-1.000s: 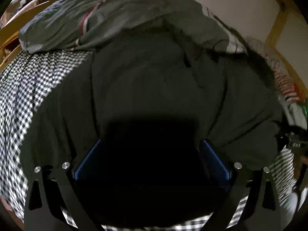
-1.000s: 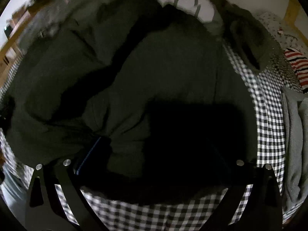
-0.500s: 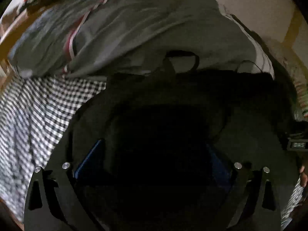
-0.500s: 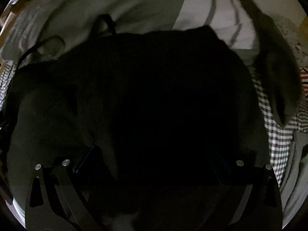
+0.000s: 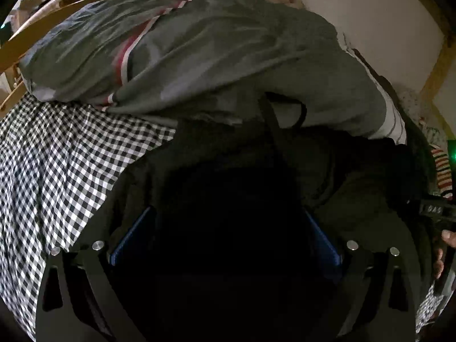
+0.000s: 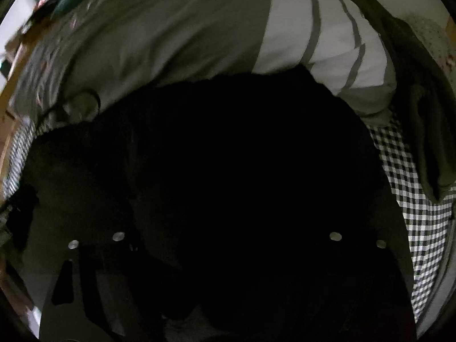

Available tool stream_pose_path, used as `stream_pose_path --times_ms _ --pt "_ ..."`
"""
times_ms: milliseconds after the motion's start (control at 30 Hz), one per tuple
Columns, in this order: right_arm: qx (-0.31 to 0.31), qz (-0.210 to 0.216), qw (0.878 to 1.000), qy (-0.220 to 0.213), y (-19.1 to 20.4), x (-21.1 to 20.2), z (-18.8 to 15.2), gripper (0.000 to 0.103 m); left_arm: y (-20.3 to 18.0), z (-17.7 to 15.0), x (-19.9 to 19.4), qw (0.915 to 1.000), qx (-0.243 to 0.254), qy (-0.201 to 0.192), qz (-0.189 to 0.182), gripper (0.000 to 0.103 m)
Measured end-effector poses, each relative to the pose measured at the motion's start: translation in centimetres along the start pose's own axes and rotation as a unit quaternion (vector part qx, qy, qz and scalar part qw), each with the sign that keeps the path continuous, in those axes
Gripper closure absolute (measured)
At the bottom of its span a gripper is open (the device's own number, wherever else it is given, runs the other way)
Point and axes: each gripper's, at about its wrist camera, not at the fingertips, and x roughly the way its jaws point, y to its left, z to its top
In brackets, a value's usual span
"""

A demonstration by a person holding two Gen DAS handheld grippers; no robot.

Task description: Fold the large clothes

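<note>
Folding my dark garment (image 5: 356, 199) toward the bed's (image 5: 57, 171) far edge, both grippers wide, cloth bunched between; right gripper's (image 6: 225, 256) jaws just narrowed. Grip unclear. I'd align edges before releasing.

A dark, bulky garment (image 5: 356, 193) lies bunched on the checked bedsheet (image 5: 57, 171), against grey bedding (image 5: 213, 57).

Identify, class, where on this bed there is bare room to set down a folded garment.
Free: checked sheet left of the dark garment, below the grey duvet; a narrower checked strip on the garment's right. Crowded: the duvet and pillow behind, the garment across the middle.
</note>
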Motion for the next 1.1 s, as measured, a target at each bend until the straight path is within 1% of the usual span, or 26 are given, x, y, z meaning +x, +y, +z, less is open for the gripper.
stream_pose_path --times_ms 67,133,200,233,300,333,367,400,433,467,500,533,567,600,633,667,700,800,833,867,900,933,967,1000,1033,1100 --pt "0.001 -0.001 1.0 0.006 0.0 0.9 0.8 0.018 0.2 0.5 0.9 0.9999 -0.002 0.01 0.003 0.004" --pt "0.005 -0.008 1.0 0.01 0.1 1.7 1.2 0.008 0.4 1.0 1.5 0.9999 -0.004 0.016 0.006 0.004" --pt "0.011 -0.003 1.0 0.008 0.0 1.6 1.5 0.007 0.3 1.4 1.6 0.9997 -0.008 0.023 0.008 0.004" --pt "0.012 0.004 1.0 0.003 0.0 1.1 1.5 0.007 0.2 1.5 1.2 0.9997 -0.007 0.021 0.007 0.004" --pt "0.015 0.031 0.999 -0.018 -0.7 -0.8 1.1 0.006 0.1 1.7 -1.2 1.0 -0.001 -0.006 -0.007 0.004" --pt "0.02 0.04 0.998 -0.037 -0.8 -2.5 0.6 0.006 0.2 1.6 -2.2 0.9998 0.0 -0.018 -0.01 0.004" --pt "0.026 0.046 0.997 -0.055 -1.4 -4.0 0.1 0.006 0.3 1.5 -4.1 0.9991 -0.001 -0.039 -0.018 0.004" --pt "0.034 0.055 0.995 -0.069 -1.9 -5.7 -1.2 0.003 0.5 1.2 -5.5 0.9983 -0.001 -0.052 -0.027 0.004" --pt "0.033 0.06 0.995 -0.075 -2.1 -7.1 -2.6 0.003 0.7 0.7 -6.8 0.9976 -0.001 -0.061 -0.032 0.004" --pt "0.023 0.052 0.995 -0.077 -1.9 -8.2 -4.2 0.003 0.8 0.0 -7.6 0.9976 0.002 -0.062 -0.032 0.004" --pt "0.012 0.043 0.996 -0.074 -1.8 -8.7 -5.6 0.003 0.7 -0.8 -7.9 0.9982 0.008 -0.052 -0.03 0.004" --pt "-0.004 0.031 0.997 -0.066 -1.4 -8.8 -7.4 0.003 0.6 -2.0 -7.3 0.9991 0.023 -0.028 -0.022 0.004" --pt "-0.016 0.021 0.998 -0.054 -1.8 -8.8 -8.7 0.003 0.7 -2.8 -6.5 0.9994 0.032 -0.013 -0.008 0.004" --pt "-0.032 -0.001 0.999 -0.032 -1.7 -7.7 -10.0 0.003 0.9 -3.7 -5.4 0.9992 0.039 0.0 0.012 0.004" --pt "-0.044 -0.021 0.999 -0.022 -2.0 -6.3 -10.6 0.003 1.5 -4.3 -4.2 0.9993 0.036 0.009 0.01 0.004" --pt "-0.048 -0.025 0.998 -0.027 -2.1 -5.3 -11.1 0.003 2.0 -4.7 -3.8 0.9996 0.026 0.011 0.0 0.004" --pt "-0.044 -0.021 0.998 -0.031 -2.2 -5.0 -11.3 0.002 2.3 -4.9 -3.6 0.9998 0.017 0.007 -0.006 0.004" --pt "-0.025 -0.009 0.999 -0.039 -3.3 -5.6 -11.9 0.003 2.4 -5.1 -4.9 1.0 -0.001 0.004 -0.006 0.004" --pt "-0.011 -0.006 0.999 -0.052 -3.6 -6.6 -12.2 0.003 2.6 -5.3 -5.7 0.9998 -0.009 -0.002 -0.015 0.004" --pt "0.006 0.004 0.997 -0.071 -4.2 -8.0 -13.0 0.003 2.8 -5.8 -7.2 0.999 -0.018 -0.016 -0.037 0.004" --pt "0.02 0.017 0.996 -0.084 -4.6 -9.3 -14.6 0.003 3.0 -6.5 -8.5 0.998 -0.027 -0.027 -0.051 0.004" --pt "0.042 0.036 0.993 -0.1 -5.4 -10.8 -16.0 0.003 3.3 -7.9 -10.1 0.9965 -0.04 -0.039 -0.063 0.004" --pt "0.066 0.055 0.99 -0.114 -6.4 -11.9 -17.7 0.003 3.4 -8.9 -10.9 0.9953 -0.047 -0.043 -0.073 0.004" --pt "0.084 0.069 0.987 -0.12 -6.1 -11.9 -18.4 0.003 3.8 -10.2 -11.6 0.9933 -0.061 -0.046 -0.087 0.004" --pt "0.107 0.083 0.983 -0.126 -6.7 -12.2 -19.9 0.003 4.3 -11.5 -12.1 0.9903 -0.08 -0.049 -0.103 0.004" --pt "0.145 0.096 0.976 -0.131 -7.7 -11.8 -22.4 0.003 5.1 -14.3 -12.7 0.979 -0.132 -0.052 -0.147 0.004"
